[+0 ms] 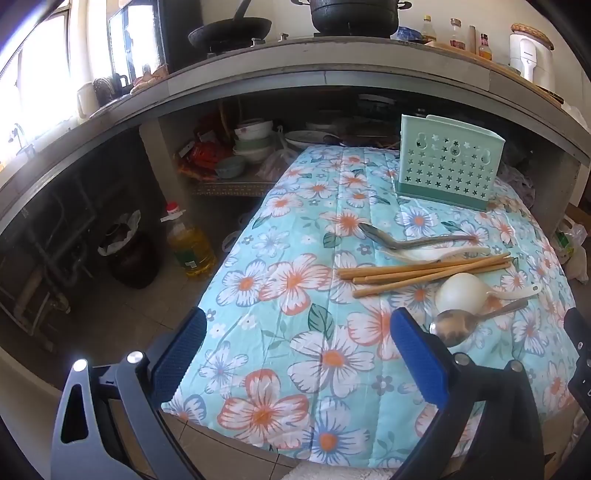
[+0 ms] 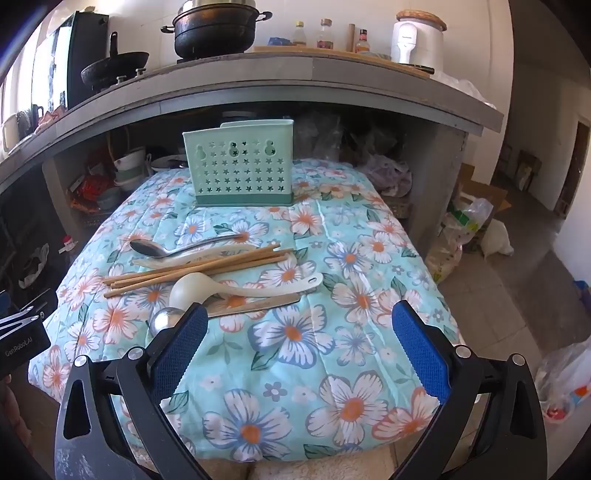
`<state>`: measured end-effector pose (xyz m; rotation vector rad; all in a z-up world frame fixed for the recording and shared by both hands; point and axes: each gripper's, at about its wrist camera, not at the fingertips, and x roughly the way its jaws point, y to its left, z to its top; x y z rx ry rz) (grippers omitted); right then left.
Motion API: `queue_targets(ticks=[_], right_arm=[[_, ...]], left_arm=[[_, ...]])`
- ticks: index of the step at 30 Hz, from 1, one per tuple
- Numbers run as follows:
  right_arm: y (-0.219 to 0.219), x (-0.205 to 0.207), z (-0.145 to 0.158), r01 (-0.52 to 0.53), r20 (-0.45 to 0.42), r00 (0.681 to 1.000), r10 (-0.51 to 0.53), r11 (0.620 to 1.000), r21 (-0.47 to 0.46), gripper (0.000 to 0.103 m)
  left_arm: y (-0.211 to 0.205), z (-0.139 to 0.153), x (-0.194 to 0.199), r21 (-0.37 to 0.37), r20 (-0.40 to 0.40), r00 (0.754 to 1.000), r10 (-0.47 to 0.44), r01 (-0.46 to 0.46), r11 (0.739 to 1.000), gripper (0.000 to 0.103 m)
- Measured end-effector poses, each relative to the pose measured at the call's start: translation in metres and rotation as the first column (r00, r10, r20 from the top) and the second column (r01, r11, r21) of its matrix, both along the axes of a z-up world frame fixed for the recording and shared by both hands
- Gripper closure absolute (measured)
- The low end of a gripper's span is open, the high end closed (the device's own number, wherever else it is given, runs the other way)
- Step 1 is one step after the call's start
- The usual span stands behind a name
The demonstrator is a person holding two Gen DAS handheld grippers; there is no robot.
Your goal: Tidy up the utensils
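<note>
On the floral cloth (image 2: pixel 295 332) covering the bench, the mint utensil holder (image 2: pixel 240 170) stands upright at the far end; nearer, wooden chopsticks (image 2: pixel 192 267) lie bunched between white ladles (image 2: pixel 236 288) and metal spoons (image 2: pixel 173 248). Left gripper (image 1: pixel 295 354) and right gripper (image 2: pixel 301 343) both hover above the near cloth, jaws spread wide, nothing between them

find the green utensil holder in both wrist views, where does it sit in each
Left wrist view: the green utensil holder stands upper right, at the far end of the floral cloth, beyond the chopsticks.
Right wrist view: the holder stands upper centre, a little left, again at the cloth's far end.
Shared landmark: the black pot on the counter above.
</note>
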<state>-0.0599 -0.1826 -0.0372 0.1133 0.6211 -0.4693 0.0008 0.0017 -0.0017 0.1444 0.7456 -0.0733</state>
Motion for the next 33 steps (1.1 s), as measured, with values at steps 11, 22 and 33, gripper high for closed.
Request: queue_targets(ticks=[11,22,33], right_arm=[[0.0,0.0005,-0.0006,0.001,0.001,1.0,-0.001,1.0,0.001,0.008],[0.0004,0.0014,-0.0001,0.0,-0.001,1.0,0.0,1.0,-0.001,0.008],[-0.0003,0.0011,-0.0001,0.001,-0.001,1.0,-0.001,1.0,-0.001,0.008]], left_arm=[[0.0006,-0.0017,0.0011,-0.002,-0.008,1.0,0.004,-0.004,1.0,0.006],[0.001,-0.0031,0.0021,-0.004,-0.011,1.0,0.003,-0.003,1.0,0.006],[0.0024,-0.0036,0.0033,-0.005,-0.013,1.0,0.004,-0.004,1.0,0.006]])
